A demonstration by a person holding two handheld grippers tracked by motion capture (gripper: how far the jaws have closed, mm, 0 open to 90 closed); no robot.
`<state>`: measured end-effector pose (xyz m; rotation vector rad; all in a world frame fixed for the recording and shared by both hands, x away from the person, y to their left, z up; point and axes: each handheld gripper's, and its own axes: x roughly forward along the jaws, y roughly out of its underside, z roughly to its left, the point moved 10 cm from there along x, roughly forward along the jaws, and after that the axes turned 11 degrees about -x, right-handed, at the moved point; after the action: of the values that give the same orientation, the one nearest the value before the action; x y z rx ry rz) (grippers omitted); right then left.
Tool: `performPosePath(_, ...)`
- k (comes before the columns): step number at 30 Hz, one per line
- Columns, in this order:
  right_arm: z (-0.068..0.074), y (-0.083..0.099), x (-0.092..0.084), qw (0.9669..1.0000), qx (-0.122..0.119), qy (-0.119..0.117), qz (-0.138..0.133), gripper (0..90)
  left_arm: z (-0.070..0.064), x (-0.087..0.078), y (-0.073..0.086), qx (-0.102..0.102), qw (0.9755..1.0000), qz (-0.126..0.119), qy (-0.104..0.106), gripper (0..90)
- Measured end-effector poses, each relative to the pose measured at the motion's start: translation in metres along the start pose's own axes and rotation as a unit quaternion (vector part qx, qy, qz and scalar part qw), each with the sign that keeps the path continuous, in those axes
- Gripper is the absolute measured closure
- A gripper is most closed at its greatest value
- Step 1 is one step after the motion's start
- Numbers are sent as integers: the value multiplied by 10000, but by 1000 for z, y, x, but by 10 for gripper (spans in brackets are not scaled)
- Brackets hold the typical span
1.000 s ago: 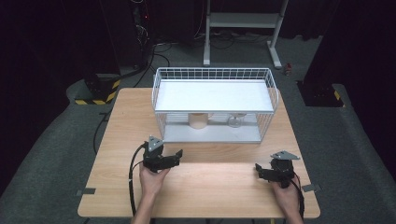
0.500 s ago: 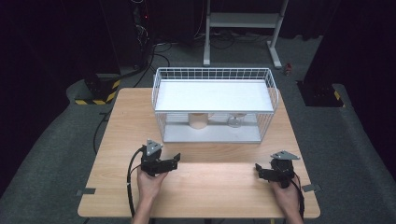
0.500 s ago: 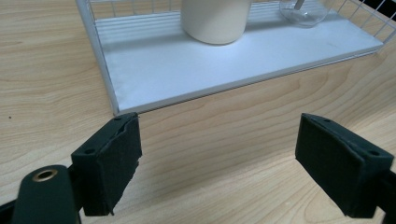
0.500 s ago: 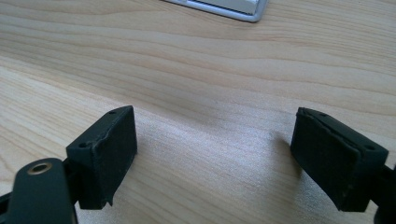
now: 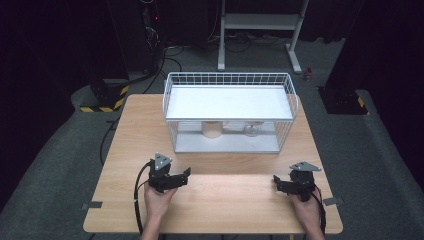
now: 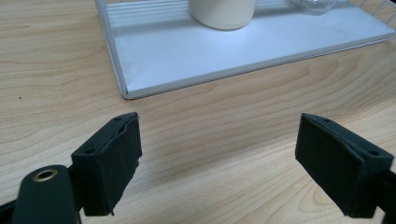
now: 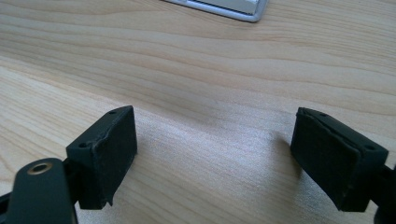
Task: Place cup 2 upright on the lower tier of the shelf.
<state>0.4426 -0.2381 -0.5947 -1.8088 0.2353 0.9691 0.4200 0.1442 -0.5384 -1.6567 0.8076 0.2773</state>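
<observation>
I am resting the left gripper (image 5: 172, 177) and right gripper (image 5: 292, 185) low over the bare table (image 5: 225, 200), both spread wide and empty, ready to reach. The cup (image 5: 211, 128) and glass (image 5: 251, 129) are sitting on the rack's (image 5: 227, 102) lower shelf.

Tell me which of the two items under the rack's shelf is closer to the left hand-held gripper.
The cream cup, opaque and toward the left of the rack, lies nearer the left hand-held gripper. The clear glass item sits farther right.
</observation>
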Motion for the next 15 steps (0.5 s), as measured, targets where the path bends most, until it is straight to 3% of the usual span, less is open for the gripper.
performPosePath(15, 0, 0, 0, 10000, 11, -2, 4, 147, 13, 1, 13, 47, 9996, 118, -235, 150)
